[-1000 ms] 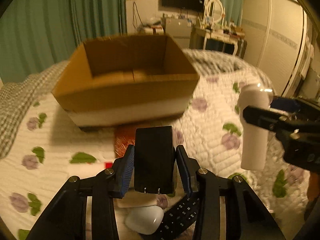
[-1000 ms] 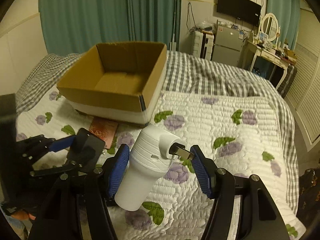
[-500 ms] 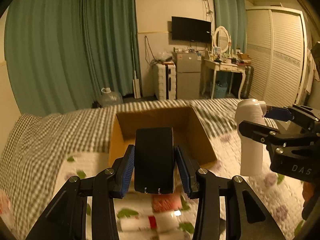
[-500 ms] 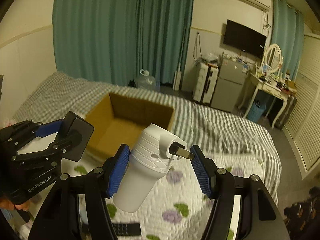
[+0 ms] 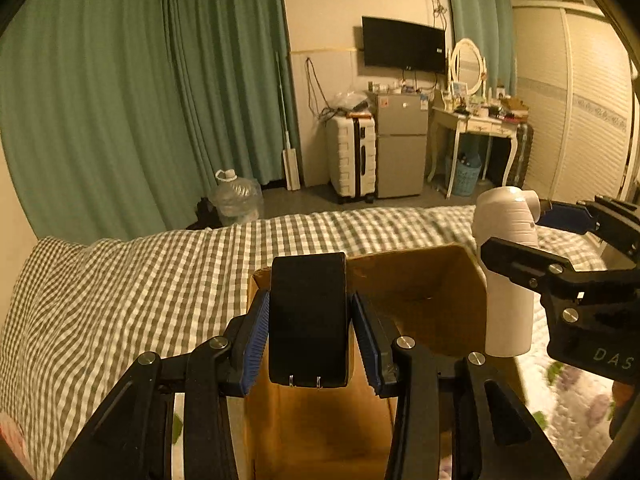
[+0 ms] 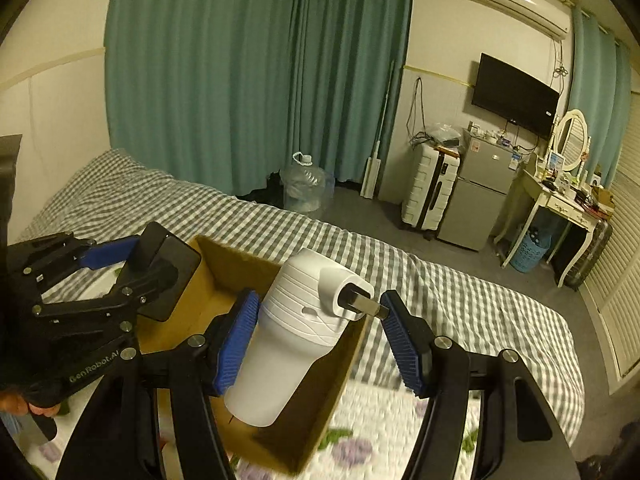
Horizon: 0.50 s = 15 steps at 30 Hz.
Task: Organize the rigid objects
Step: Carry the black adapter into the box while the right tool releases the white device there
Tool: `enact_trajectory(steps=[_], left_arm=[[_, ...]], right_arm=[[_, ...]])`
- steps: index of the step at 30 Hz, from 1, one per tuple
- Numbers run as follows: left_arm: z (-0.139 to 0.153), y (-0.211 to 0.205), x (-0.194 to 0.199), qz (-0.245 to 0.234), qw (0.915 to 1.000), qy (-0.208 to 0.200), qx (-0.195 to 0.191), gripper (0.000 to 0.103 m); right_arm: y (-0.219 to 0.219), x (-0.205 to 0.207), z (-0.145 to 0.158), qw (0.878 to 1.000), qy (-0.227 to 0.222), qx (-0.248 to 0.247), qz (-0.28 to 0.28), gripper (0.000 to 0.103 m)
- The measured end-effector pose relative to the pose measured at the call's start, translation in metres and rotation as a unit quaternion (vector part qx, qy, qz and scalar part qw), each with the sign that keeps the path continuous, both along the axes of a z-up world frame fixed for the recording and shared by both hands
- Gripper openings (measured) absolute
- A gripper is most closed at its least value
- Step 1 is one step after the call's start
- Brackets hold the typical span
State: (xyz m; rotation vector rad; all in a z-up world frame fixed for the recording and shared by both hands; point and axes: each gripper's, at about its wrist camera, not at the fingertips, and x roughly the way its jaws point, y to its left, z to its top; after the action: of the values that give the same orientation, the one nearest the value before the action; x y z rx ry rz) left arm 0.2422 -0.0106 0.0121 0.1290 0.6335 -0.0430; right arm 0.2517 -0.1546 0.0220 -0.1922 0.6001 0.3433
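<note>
Both held items (black block (image 5: 307, 320), white bottle (image 6: 292, 336)) now hang over the box (image 6: 224, 300).

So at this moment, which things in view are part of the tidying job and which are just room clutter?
Part of the job:
left gripper holding the black block
right gripper holding the white device
cardboard box beneath both

Just lying about:
water jug
suitcase
mini fridge
dressing table
TV

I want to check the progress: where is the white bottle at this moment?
The white bottle is held in the right tool, raised over the open cardboard box on the bed. In the left wrist view it appears at the right, beside the box's right wall.
</note>
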Motion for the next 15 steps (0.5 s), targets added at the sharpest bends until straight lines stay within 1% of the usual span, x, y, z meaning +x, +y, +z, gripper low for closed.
enact_trajectory(steps=[6, 11, 15], left_arm=[[-0.036, -0.001, 0.025, -0.007, 0.9996, 0.029, 0.000, 0.042], [-0.055, -0.003, 0.036, -0.010, 0.9987, 0.050, 0.010, 0.041], [-0.061, -0.003, 0.036, -0.014, 0.9975, 0.069, -0.008, 0.041]], right_arm=[[0.016, 0.039, -0.042, 0.999, 0.026, -0.028, 0.009, 0.063], [0.027, 0.061, -0.076, 0.997, 0.049, -0.059, 0.019, 0.063], [0.026, 0.069, -0.094, 0.995, 0.064, -0.067, 0.024, 0.062]])
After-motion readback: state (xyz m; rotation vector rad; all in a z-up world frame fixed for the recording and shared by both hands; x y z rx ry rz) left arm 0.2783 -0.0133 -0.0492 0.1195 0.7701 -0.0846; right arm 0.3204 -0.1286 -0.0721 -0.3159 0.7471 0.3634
